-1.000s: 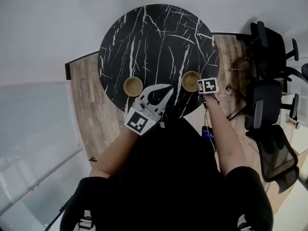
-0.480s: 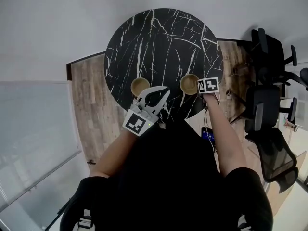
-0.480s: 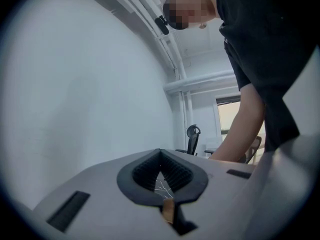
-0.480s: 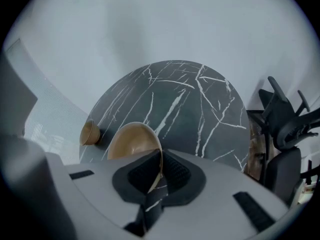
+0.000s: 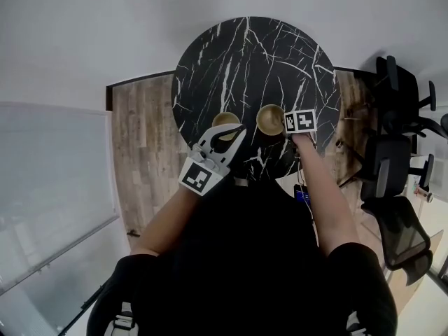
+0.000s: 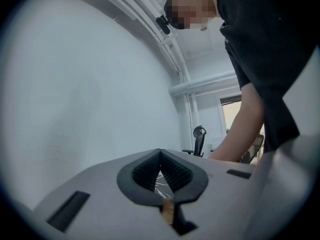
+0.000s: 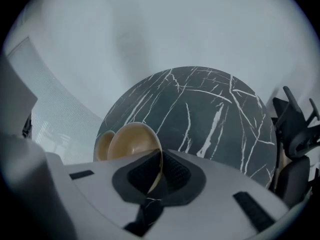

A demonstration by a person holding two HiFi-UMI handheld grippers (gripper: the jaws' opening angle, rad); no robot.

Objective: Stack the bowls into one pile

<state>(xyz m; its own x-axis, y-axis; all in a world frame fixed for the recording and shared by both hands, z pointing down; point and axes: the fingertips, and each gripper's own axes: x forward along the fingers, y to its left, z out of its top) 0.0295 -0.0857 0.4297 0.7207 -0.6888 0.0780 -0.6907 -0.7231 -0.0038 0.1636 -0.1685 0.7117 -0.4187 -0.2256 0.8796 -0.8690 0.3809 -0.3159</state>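
Rim of right bowl (image 5: 269, 118) pinched in right tool (image 7: 160, 156), jaws just closed; left tool (image 5: 242, 127) narrow, tips meeting, empty, over left bowl (image 5: 224, 117) on bench (image 5: 252, 61).

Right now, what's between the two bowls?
In the head view, only a narrow strip of bare marble table separates the left bowl from the right bowl.
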